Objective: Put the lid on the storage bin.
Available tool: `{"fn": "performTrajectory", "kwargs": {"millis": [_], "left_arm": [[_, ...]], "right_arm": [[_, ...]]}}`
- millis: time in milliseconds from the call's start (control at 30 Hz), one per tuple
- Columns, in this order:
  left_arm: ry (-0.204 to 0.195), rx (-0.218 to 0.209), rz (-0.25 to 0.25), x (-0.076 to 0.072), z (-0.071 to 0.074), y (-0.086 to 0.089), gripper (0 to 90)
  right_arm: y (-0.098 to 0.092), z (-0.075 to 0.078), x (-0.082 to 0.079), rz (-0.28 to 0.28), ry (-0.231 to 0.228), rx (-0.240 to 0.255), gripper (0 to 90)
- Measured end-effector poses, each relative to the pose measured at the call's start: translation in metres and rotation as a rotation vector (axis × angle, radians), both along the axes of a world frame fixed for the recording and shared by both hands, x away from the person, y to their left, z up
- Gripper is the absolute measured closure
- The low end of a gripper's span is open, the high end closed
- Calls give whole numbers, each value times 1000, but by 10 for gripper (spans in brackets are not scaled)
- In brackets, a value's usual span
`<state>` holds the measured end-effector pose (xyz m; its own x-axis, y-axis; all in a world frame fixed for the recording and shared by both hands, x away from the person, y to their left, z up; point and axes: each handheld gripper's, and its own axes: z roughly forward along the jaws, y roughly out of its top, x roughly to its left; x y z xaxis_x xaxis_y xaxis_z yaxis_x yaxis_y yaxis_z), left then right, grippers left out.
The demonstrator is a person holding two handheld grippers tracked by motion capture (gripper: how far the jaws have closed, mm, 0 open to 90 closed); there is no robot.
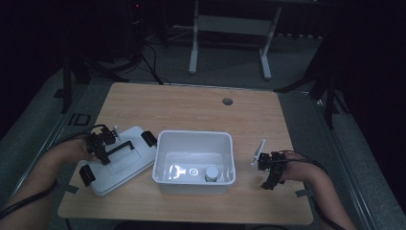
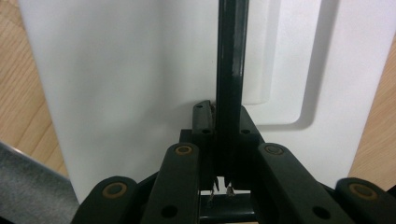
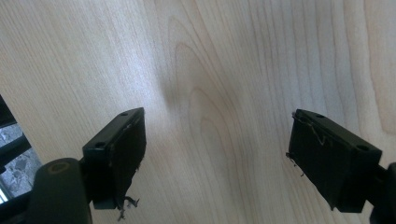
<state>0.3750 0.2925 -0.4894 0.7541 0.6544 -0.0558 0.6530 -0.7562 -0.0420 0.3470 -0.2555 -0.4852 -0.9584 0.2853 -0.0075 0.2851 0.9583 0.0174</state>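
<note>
A: What has the left gripper [image 1: 102,143] got?
B: Its jaws are clamped on the black handle [image 2: 230,70] of the white lid [image 1: 119,160], which lies flat beneath it, just beside the white storage bin [image 1: 194,160].
A: And the right gripper [image 1: 269,167]?
B: Jaws wide apart, nothing between them, bare wooden table [image 3: 210,70] below.

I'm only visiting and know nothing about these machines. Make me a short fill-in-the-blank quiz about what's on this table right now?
1. The left claw is shut on the lid's black ____.
2. The white lid lies flat on the table, to the ____ of the white bin in the high view.
3. The right claw hangs ____ above bare wood.
4. A small round jar stands inside the ____.

Missing words: handle; left; open; bin
</note>
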Motion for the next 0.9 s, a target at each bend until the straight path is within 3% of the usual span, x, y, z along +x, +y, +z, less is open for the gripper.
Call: {"fn": "performTrajectory", "kwargs": {"millis": [133, 267, 900], "left_arm": [[-3, 0, -8, -1, 6, 2, 835], [-19, -44, -15, -4, 19, 4, 835], [-71, -56, -47, -16, 67, 11, 834]], "right_arm": [[-1, 0, 0, -6, -1, 1, 186], [-1, -1, 0, -4, -1, 5, 186], [-2, 3, 0, -7, -3, 1, 186]]}}
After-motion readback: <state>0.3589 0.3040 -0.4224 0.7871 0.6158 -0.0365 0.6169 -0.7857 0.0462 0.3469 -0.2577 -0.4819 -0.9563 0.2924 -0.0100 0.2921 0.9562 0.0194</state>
